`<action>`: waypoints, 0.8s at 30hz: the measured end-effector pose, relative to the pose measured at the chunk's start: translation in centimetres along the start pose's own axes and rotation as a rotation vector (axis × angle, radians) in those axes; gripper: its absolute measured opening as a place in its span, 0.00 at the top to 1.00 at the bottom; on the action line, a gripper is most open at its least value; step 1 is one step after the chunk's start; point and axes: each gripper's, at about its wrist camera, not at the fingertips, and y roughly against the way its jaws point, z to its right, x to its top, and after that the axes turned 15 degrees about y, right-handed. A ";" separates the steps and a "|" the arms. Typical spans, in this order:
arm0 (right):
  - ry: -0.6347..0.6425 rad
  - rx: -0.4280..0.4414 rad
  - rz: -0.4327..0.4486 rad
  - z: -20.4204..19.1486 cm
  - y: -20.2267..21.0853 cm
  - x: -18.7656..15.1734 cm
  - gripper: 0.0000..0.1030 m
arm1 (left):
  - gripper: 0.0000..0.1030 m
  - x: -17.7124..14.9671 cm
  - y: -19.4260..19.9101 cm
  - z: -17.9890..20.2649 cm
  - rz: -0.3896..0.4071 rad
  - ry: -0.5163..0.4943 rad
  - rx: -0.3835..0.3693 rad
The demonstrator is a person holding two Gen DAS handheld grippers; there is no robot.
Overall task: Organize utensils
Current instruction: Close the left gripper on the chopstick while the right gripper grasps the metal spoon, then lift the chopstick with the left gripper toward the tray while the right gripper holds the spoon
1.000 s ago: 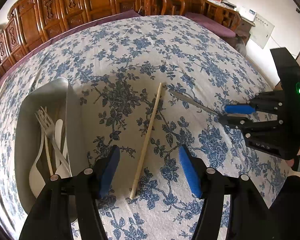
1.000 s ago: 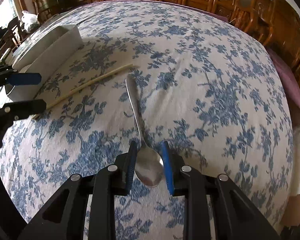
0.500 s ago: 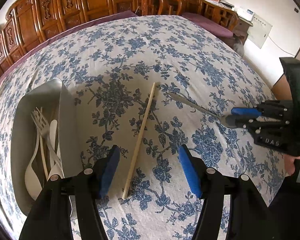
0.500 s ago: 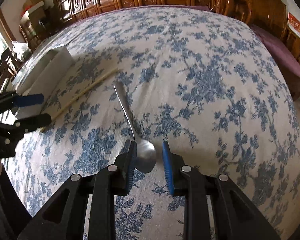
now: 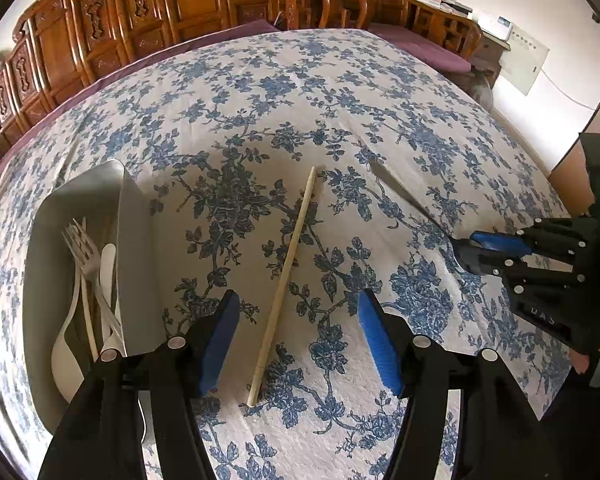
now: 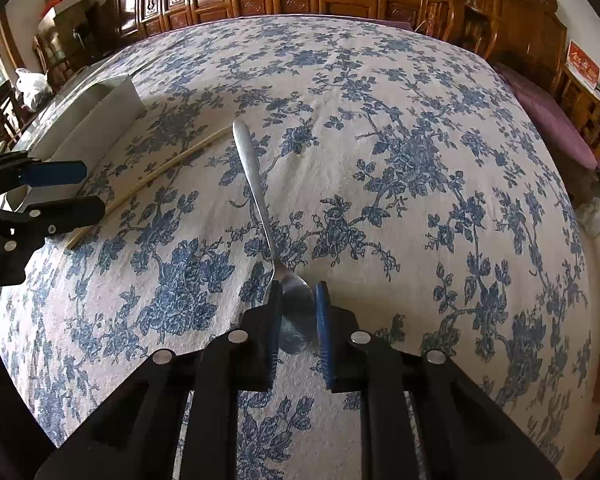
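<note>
My right gripper is shut on the bowl of a metal spoon, whose handle points away from me above the floral cloth. In the left wrist view the same gripper shows at right with the spoon. My left gripper is open, low over the cloth, its blue pads either side of a wooden chopstick lying flat. The chopstick also shows in the right wrist view. A white tray at left holds forks and pale spoons.
The table is covered in a blue floral cloth. Carved wooden chairs ring the far edge. The tray's wall shows in the right wrist view. A purple cushion lies at right.
The right gripper has lifted the spoon off the cloth and drawn back to the right. The left gripper has stayed open over the chopstick, shifting only slightly.
</note>
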 end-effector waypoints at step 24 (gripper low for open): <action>-0.080 -0.007 0.124 1.9 3.4 0.6 0.98 | 0.82 1.6 -4.1 0.2 -0.095 -0.032 0.073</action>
